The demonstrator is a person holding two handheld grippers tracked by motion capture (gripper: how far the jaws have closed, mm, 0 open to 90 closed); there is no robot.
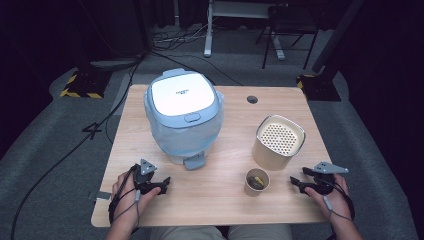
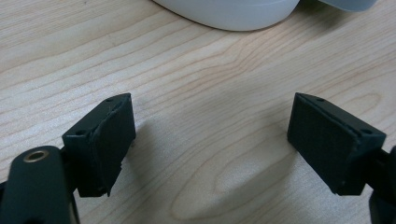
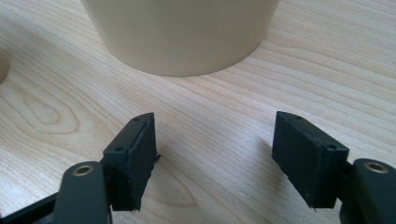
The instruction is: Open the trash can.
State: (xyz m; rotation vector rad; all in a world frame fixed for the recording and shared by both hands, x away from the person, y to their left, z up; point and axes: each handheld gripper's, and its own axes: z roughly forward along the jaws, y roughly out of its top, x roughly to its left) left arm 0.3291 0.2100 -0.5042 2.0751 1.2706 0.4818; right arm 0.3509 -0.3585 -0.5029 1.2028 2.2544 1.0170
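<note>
Two tongs, both resting low on the counter (image 1: 150, 220) with jaws apart and nothing between them. Left tongs (image 1: 167, 181) at lower left of the high view, just below the big blue-white appliance (image 1: 183, 117); right tongs (image 1: 292, 180) at lower right, beside the beige perforated container (image 1: 278, 142) and the small paper cup (image 1: 257, 182). In both gripper views, only bare wood between the black pads (image 2: 109, 144), so no grip yet.

Judged from this: work hardly begun. Appliance lid (image 1: 182, 96) closed, cup upright with something dark and yellowish inside, container upright and untouched. Everything left to do: reaching, grasping, moving.

Beige container: rounded-square shape, cream wall, top plate full of small holes, standing at middle right of the high view, near the cup but apart from it. In the right gripper view, its smooth lower wall (image 3: 182, 32) close ahead at top centre, probably the nearest thing to take.
</note>
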